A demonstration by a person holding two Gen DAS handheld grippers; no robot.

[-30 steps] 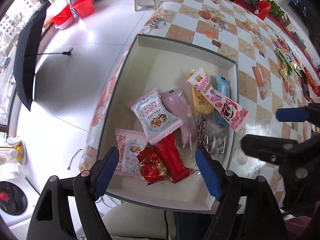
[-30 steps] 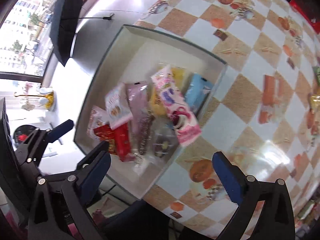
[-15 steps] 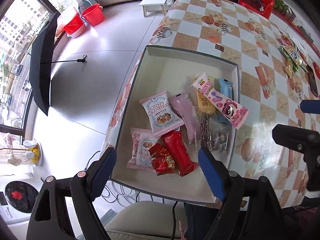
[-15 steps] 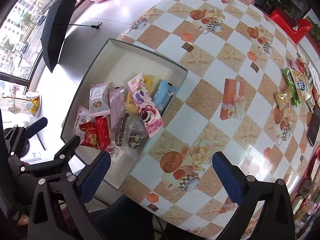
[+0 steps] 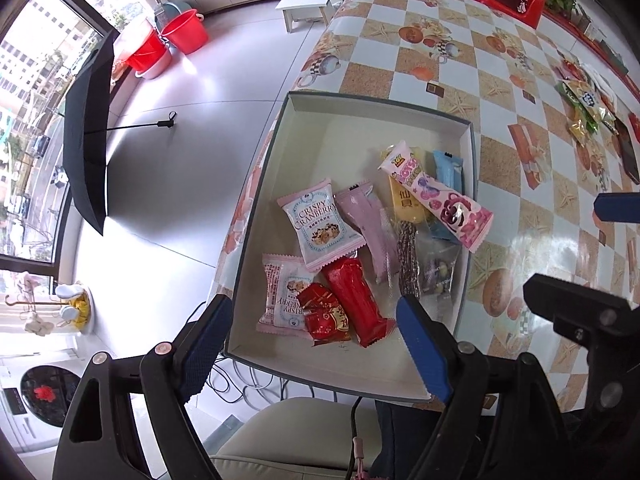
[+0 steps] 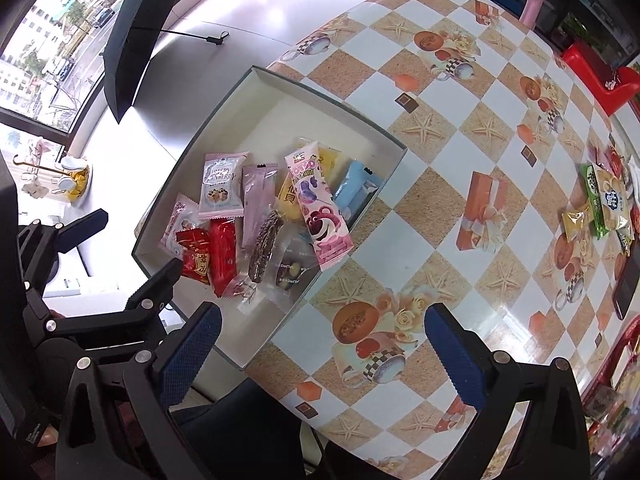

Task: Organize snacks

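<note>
A shallow white box [image 5: 352, 136] [image 6: 280, 96] sits at the table's near left corner and holds several snack packets: a Crispy Cranberry packet [image 5: 318, 224], a red bar [image 5: 354, 300], and a long pink bear-print packet [image 5: 436, 196] [image 6: 318, 204] that lies over the box's right rim. My left gripper [image 5: 316, 356] is open and empty, above the box's near edge. My right gripper [image 6: 320, 356] is open and empty, above the table right of the box. More loose snacks [image 6: 604, 196] [image 5: 584, 104] lie at the far right of the table.
The table has a checkered cloth [image 6: 440, 128]. A black umbrella [image 5: 88, 152] stands open on the floor at the left, with red buckets [image 5: 168, 44] beyond it. A dark flat object [image 6: 628, 280] lies near the far-right snacks. A red chair [image 6: 600, 76] stands behind the table.
Both grippers have drawn up and back from the box, so more of the table and floor shows. The snacks in the box have not moved.
</note>
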